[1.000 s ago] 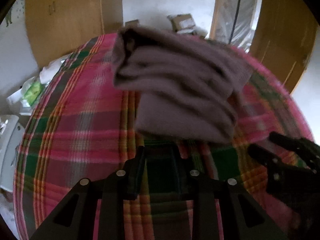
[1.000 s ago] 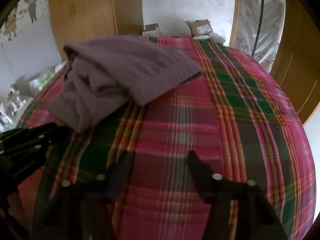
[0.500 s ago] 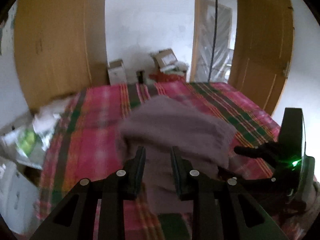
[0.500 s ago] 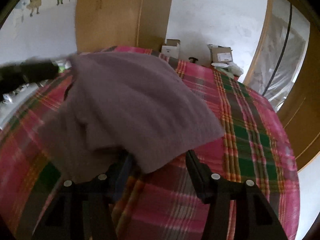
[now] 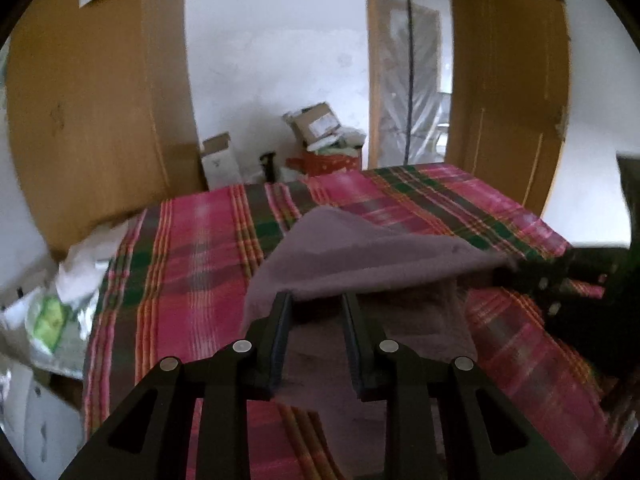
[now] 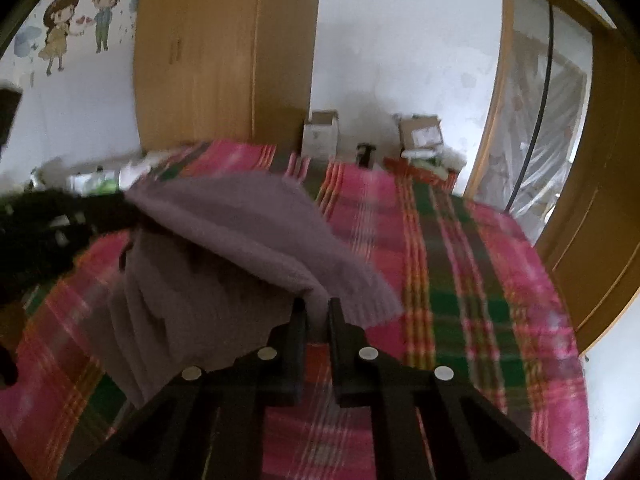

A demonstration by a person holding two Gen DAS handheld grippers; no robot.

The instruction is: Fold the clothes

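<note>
Pinching a fold of the mauve sweater (image 6: 256,240), the right gripper (image 6: 316,304) has its jaws nearly closed on the cloth. The left gripper (image 5: 316,300) has its jaws partly apart with the sweater's raised edge between them; whether they clamp it is unclear. The sweater hangs lifted over the plaid bedspread (image 5: 192,264), its lower part resting there

Wardrobe (image 5: 100,120), cardboard boxes (image 5: 316,122), wall stickers (image 6: 76,20).
</note>
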